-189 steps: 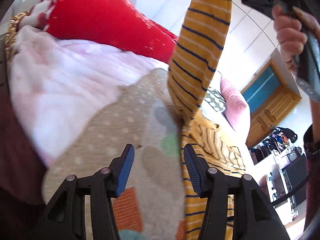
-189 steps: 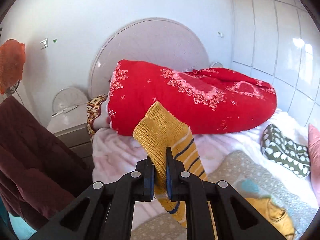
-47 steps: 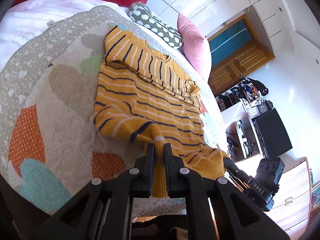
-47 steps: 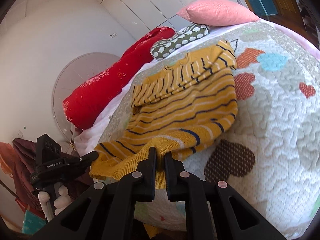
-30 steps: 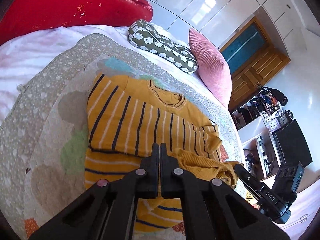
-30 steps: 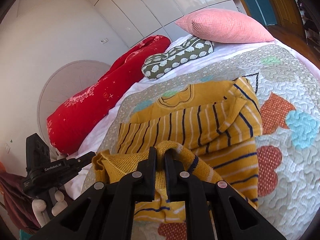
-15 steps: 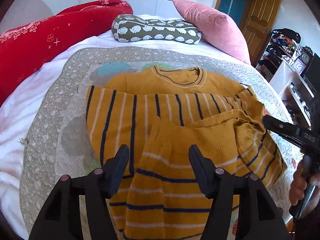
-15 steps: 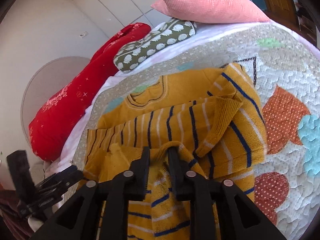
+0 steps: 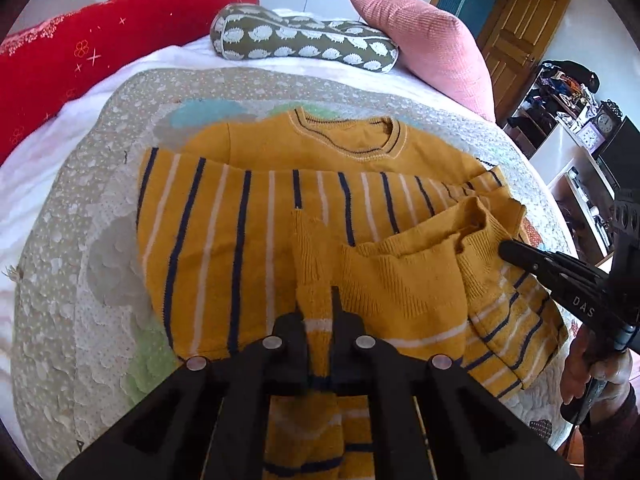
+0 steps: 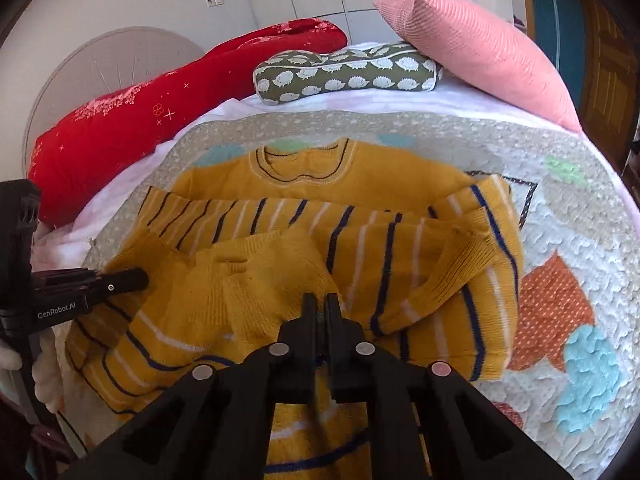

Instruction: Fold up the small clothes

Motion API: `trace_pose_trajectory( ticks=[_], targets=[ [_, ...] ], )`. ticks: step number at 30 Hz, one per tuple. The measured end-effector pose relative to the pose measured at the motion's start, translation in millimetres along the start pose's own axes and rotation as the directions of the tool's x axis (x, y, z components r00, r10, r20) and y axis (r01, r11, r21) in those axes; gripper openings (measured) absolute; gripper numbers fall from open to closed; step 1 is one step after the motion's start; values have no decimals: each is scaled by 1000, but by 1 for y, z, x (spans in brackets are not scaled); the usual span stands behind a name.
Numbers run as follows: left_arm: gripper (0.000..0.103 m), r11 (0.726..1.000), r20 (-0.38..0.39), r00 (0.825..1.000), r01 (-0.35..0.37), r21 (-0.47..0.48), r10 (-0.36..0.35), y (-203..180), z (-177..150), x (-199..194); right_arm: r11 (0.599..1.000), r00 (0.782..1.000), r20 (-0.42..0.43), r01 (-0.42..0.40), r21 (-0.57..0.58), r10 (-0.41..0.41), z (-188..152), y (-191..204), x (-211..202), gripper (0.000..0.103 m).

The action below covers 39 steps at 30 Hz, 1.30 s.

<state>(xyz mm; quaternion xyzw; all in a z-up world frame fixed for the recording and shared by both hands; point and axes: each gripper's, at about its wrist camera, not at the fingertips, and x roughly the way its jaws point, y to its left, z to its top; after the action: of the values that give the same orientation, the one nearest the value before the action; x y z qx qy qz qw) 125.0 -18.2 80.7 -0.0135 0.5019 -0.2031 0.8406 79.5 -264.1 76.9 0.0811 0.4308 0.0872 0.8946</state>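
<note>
A small mustard-yellow sweater (image 9: pixel 304 200) with navy and white stripes lies on the patterned quilt (image 9: pixel 80 216), collar toward the pillows, sleeves folded across the chest. Its ribbed hem is pulled up over the body. My left gripper (image 9: pixel 318 304) is shut on a fold of the hem. My right gripper (image 10: pixel 319 308) is shut on the hem on the other side; it also shows in the left wrist view (image 9: pixel 516 250). The sweater fills the middle of the right wrist view (image 10: pixel 352 232), where the left gripper (image 10: pixel 132 280) reaches in from the left.
A red duvet roll (image 9: pixel 100 36), a green hedgehog-print bolster (image 9: pixel 304 40) and a pink pillow (image 9: pixel 420 40) lie along the bed's far side. A wooden door (image 9: pixel 516 28) and cluttered shelves (image 9: pixel 568 92) stand to the right.
Both grippers carried the hem up over the sweater's body toward the collar. The left gripper opened half a second ago and is now shut on the hem again. The right stayed shut.
</note>
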Motion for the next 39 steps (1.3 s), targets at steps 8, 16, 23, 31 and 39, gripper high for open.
trace_pose_trajectory(
  ticks=[8,16,23,31,39],
  targets=[
    [6,995,-5,997,-75,-71,75,26,66,23,992,994,84,61,113,-71,47,-22,-3,4],
    [8,971,-68,972,-229,-70,225,36,98,93,969,975,36,214,128,-220,74,-32,54,4],
    [20,976,-40,989,-148,-159,143,53,100,78,966,963,97,244,83,-252,66,-35,26,30],
    [45,964,11,999,-31,-265,35,81,66,18,983,992,22,125,-137,-124,20,18,24,58],
    [33,987,-72,984,-161,18,162,38,-9,20,950,970,20,242,-197,-243,1,25,36,9]
  ],
)
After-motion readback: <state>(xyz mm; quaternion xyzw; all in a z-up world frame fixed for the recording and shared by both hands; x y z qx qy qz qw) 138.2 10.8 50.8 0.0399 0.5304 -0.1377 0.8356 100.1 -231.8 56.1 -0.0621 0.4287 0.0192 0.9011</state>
